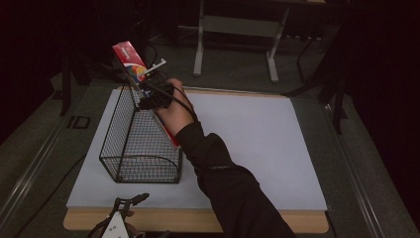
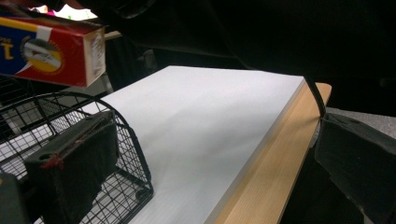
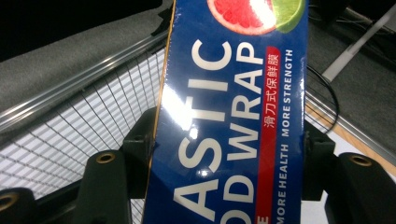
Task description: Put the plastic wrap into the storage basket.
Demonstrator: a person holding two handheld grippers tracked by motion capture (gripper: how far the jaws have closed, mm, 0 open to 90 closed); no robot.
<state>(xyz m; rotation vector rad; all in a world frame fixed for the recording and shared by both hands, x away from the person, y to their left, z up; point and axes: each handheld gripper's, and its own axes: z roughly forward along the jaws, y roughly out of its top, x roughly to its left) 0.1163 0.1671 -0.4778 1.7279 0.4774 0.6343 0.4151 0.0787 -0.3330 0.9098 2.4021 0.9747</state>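
Note:
A long box of plastic food wrap (image 1: 130,59), red and blue, slants over the far end of a black wire basket (image 1: 133,148). My right gripper (image 1: 153,94) is shut on the box about midway along it, with the person's hand and dark sleeve behind it. In the right gripper view the box (image 3: 229,116) stands between the two black jaws of the right gripper (image 3: 229,158), with the basket's mesh (image 3: 70,126) below. My left gripper (image 1: 130,201) rests at the table's front left edge. In its own view the left gripper (image 2: 215,135) is open and holds nothing, with the basket (image 2: 135,158) and the box (image 2: 51,51) ahead of it.
A white sheet (image 1: 247,148) covers the wooden table, whose bare front edge (image 2: 275,158) shows. The sheet lies bare to the right of the basket. Grey floor surrounds the table, with a metal rail at the left and another table's legs (image 1: 237,29) behind.

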